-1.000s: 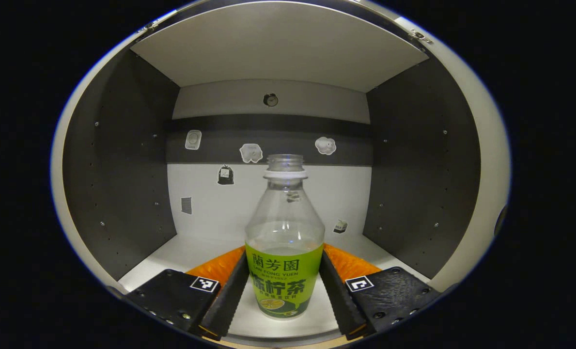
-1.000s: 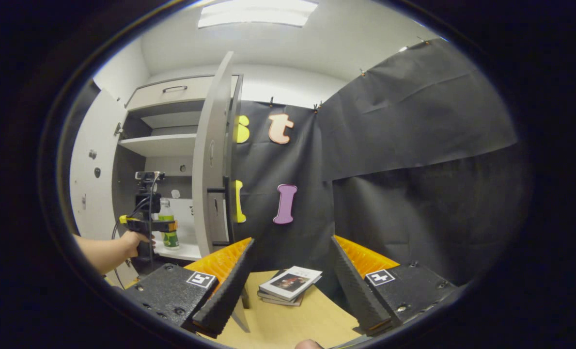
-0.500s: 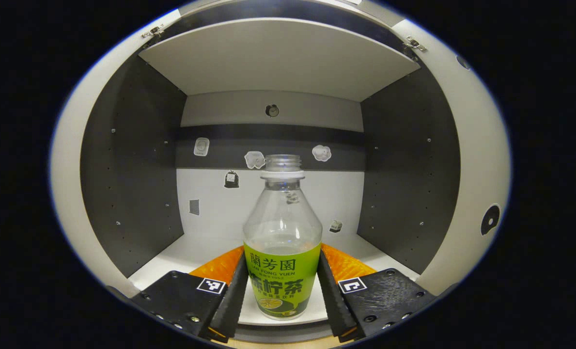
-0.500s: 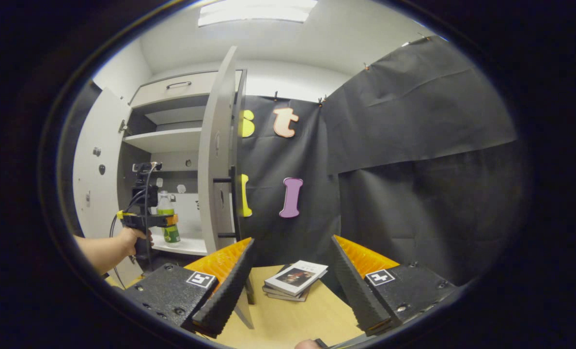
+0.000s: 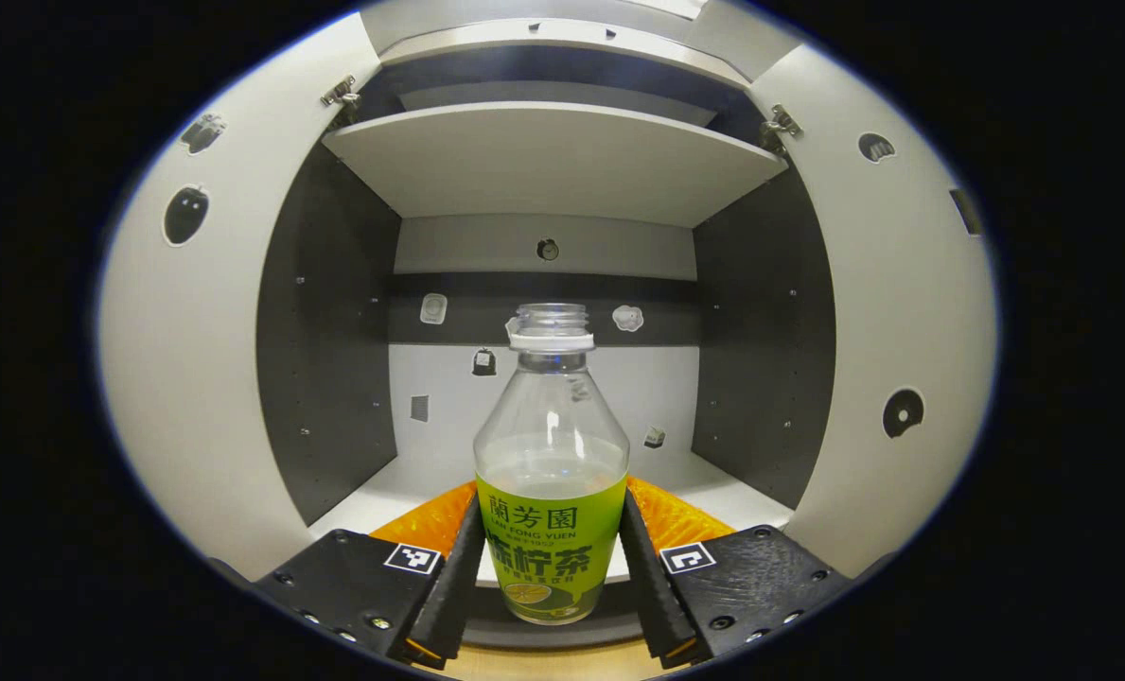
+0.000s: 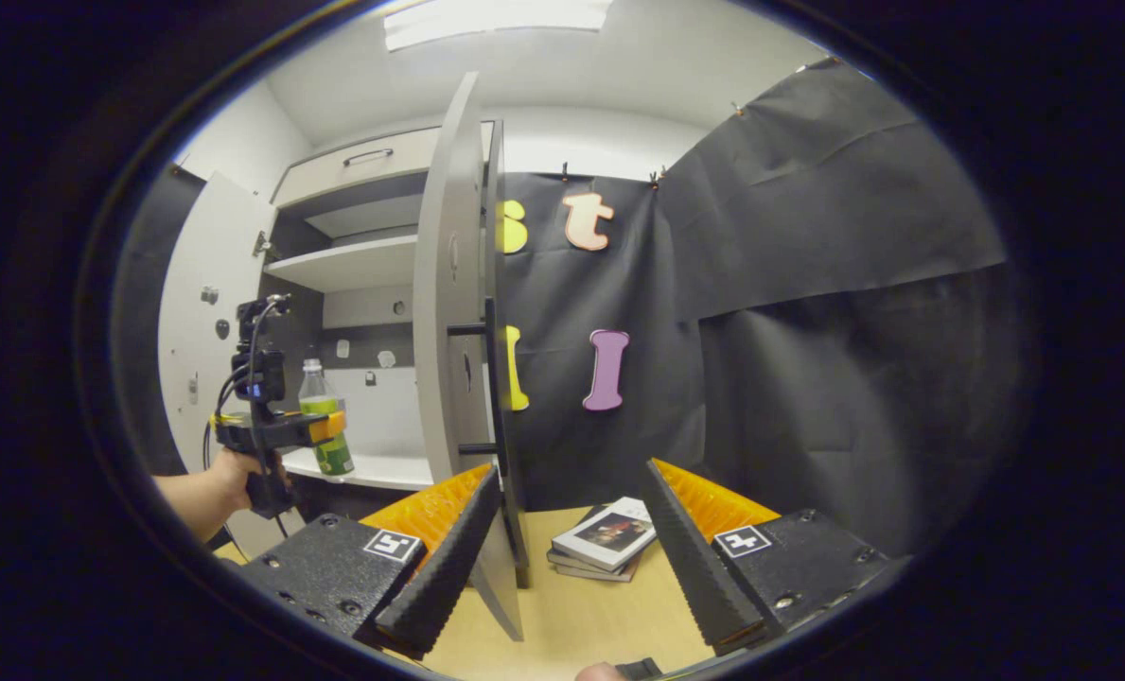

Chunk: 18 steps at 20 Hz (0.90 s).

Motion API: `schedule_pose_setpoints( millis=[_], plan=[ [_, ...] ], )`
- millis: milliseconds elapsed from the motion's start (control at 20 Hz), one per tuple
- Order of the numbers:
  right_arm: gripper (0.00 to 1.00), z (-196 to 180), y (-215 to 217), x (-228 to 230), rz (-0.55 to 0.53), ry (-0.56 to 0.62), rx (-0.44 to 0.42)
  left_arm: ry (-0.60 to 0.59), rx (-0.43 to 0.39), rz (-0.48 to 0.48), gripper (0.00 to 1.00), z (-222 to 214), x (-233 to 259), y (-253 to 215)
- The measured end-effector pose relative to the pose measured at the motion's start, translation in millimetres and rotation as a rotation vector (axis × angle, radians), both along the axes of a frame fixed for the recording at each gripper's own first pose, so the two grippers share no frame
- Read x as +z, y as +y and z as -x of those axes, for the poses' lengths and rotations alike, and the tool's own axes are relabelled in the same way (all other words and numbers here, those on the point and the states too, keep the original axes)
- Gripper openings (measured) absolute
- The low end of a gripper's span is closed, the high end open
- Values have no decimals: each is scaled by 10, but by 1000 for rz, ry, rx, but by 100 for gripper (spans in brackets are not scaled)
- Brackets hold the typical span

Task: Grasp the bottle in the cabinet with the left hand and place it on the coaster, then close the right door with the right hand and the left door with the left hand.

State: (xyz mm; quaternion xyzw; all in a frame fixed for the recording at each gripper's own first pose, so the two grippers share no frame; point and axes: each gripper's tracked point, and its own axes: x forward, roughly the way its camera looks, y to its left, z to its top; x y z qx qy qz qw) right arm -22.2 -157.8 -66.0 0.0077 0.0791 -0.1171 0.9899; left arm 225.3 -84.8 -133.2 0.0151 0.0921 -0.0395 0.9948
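A: Left gripper (image 5: 551, 567) is pinching the bottle (image 5: 552, 492) at its green label, both fingers pressing, low centre of the left gripper view. The bottle is sitting upright at the cabinet's (image 5: 325, 331) front edge.

B: Advising a level carry, since the mouth is uncapped and clear liquid is reaching about label height. The coaster is not locatable in these views.

A: Right gripper (image 6: 562, 558) is spread wide and holding nothing, low centre of its own view, near the right door (image 6: 448, 284). Books (image 6: 605, 539) are lying on the table (image 6: 571, 624).

B: Cabinet shelves are otherwise looking bare.
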Motion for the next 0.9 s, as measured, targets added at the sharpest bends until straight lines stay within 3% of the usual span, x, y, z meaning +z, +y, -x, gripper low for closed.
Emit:
schedule_pose_setpoints(
  millis=[400, 450, 900],
  plan=[
    [98, -102, 112, -71, -4, -5, 65, 11, 16, -58, 69, 752, -378, 36],
    [94, -95, 140, -85, -5, -3, 76, 15, 12, -52, 69, 852, -461, -8],
    [98, -83, 192, -195, -12, 28, 92, 72, 20, -17, 69, 1564, -925, -137]
  ],
)
